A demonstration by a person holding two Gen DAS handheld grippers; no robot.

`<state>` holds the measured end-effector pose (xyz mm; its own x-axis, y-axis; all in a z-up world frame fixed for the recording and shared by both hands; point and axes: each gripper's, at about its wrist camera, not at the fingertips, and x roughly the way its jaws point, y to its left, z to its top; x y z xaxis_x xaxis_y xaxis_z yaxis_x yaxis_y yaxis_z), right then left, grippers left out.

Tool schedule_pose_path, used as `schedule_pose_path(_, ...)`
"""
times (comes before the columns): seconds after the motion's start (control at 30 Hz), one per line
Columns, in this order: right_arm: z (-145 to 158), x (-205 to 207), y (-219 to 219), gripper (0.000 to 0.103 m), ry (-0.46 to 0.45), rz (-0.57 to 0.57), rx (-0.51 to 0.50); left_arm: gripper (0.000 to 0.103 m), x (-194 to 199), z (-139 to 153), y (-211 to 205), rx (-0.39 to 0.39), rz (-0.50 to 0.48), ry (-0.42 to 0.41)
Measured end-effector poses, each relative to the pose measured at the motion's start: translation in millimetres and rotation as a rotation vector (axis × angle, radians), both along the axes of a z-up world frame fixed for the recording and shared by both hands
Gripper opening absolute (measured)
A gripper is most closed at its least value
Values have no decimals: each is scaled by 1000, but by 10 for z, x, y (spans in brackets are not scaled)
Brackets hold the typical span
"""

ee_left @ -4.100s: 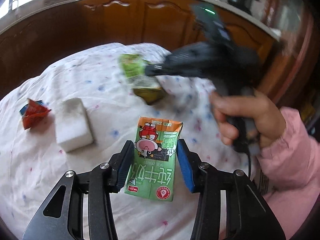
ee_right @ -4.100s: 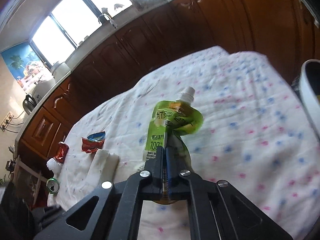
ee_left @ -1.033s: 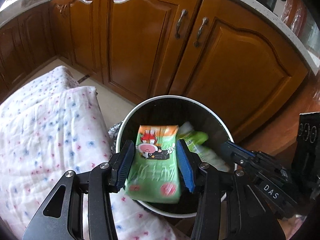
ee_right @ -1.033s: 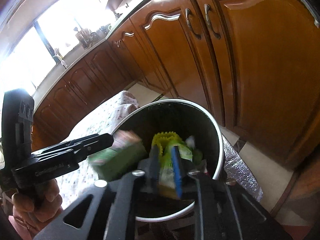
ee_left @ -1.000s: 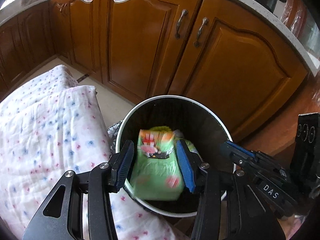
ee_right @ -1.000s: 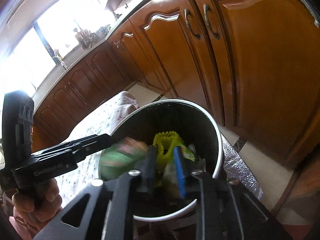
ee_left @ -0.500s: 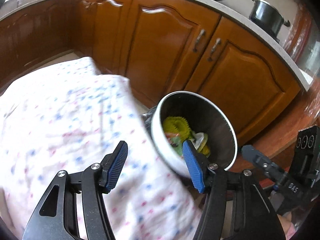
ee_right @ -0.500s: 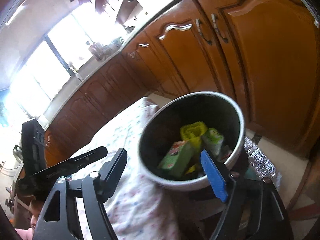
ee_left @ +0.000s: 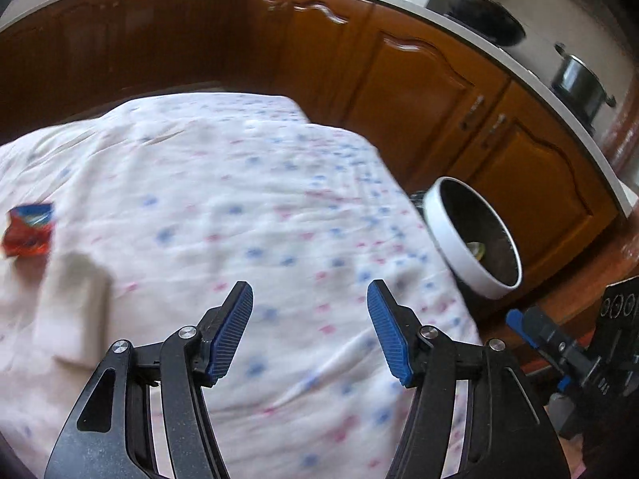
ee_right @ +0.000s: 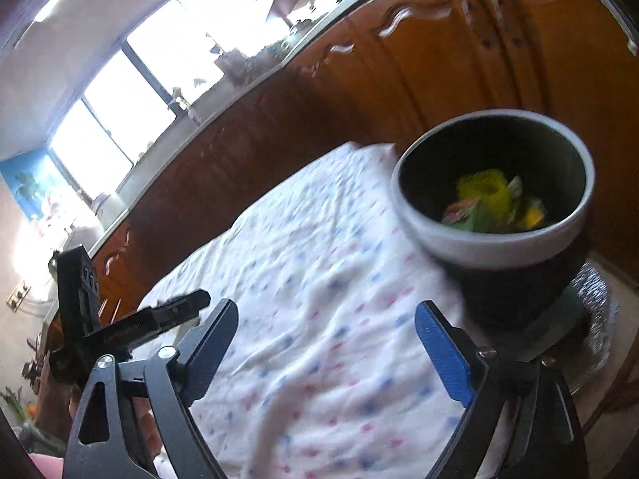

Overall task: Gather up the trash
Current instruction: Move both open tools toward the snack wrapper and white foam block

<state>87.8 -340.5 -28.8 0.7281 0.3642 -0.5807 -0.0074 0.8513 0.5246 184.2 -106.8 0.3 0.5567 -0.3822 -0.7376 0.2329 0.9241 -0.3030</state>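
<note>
2 grippers are in view, both released and empty. The left gripper (ee_left: 309, 293) has its blue pads spread over the spotted cloth (ee_left: 247, 207), nothing between them. The right gripper (ee_right: 325, 315) has just been opening its jaws, which stand wide with only cloth behind them. The bin (ee_right: 435, 235), black with a white rim, stands at the table's far right edge, in front of the brown cabinets (ee_left: 419, 92). Green and yellow packaging (ee_right: 487, 195) lies inside it. On the cloth at the left edge of the left wrist view lie a red and blue wrapper (ee_left: 28, 233) and, just beside it, a blurred white block (ee_left: 74, 307).
</note>
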Motion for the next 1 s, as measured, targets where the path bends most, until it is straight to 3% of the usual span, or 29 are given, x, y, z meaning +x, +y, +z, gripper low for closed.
schedule_pose_path(0.67,-26,116,1141,94,36,226,-43,61,-225,-12,1382,-23,227,-13)
schedule_pose_path(1.0,-85,425,1803,94,71,405,2,61,57,62,1949,19,316,-18)
